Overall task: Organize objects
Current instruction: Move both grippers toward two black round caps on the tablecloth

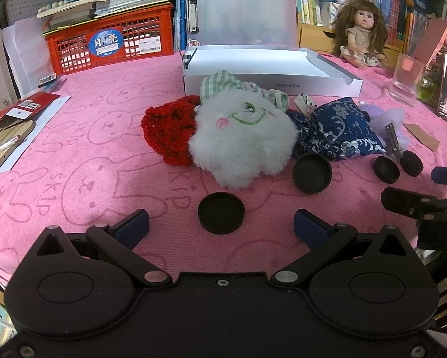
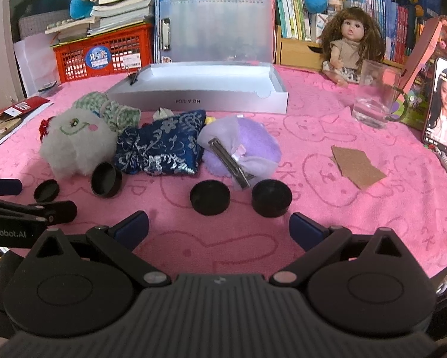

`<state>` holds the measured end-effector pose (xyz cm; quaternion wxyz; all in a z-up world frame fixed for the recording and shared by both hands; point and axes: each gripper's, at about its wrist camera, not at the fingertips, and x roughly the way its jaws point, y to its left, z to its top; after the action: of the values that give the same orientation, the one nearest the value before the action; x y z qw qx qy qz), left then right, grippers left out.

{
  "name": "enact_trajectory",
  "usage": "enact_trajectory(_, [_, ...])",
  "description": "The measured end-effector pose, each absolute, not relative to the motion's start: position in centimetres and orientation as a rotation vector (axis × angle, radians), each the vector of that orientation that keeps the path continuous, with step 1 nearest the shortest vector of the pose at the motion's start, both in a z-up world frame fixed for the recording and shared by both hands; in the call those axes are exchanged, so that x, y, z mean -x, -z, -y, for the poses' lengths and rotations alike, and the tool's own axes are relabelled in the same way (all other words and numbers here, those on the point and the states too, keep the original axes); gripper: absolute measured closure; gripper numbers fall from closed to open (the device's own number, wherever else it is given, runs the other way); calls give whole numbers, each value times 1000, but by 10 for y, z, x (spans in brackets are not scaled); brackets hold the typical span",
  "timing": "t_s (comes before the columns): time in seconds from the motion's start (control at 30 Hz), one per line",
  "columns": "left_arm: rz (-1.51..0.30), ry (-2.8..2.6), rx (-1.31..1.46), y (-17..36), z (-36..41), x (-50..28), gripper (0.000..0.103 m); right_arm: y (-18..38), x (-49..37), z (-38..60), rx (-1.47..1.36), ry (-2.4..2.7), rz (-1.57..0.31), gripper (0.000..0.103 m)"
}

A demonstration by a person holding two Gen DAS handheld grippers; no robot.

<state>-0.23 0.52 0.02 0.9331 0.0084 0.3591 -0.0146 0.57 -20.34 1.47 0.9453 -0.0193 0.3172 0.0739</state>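
A pink rabbit-print cloth [image 2: 357, 214] covers the table. An open white box [image 2: 211, 101] sits toward its back edge. In front of the box lie a white fluffy toy [image 1: 241, 146], a blue patterned pouch [image 2: 163, 146] and a purple plush [image 2: 253, 146] in a row. Four black caps lie nearer the front edge; one cap [image 1: 220, 213] sits just ahead of the left gripper [image 1: 220, 226]. Its jaws stand wide apart, empty. The right gripper [image 2: 219, 228] likewise gapes empty, behind two caps [image 2: 210, 197].
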Motion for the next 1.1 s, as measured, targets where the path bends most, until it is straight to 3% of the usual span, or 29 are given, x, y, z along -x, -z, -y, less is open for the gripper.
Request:
enact_trajectory(0.43, [-707,45,57,-8,-13,11,1,-22,0,196,56,-195,-596,6])
enact_trajectory(0.8, [-672,67,-13,-12,-3,15,23,-21,-2,186,91,-233,-579,18])
enact_trajectory(1.1, [-666,55,-21,-10,-5,15,29,-16,-10,188,75,-220,-592,29])
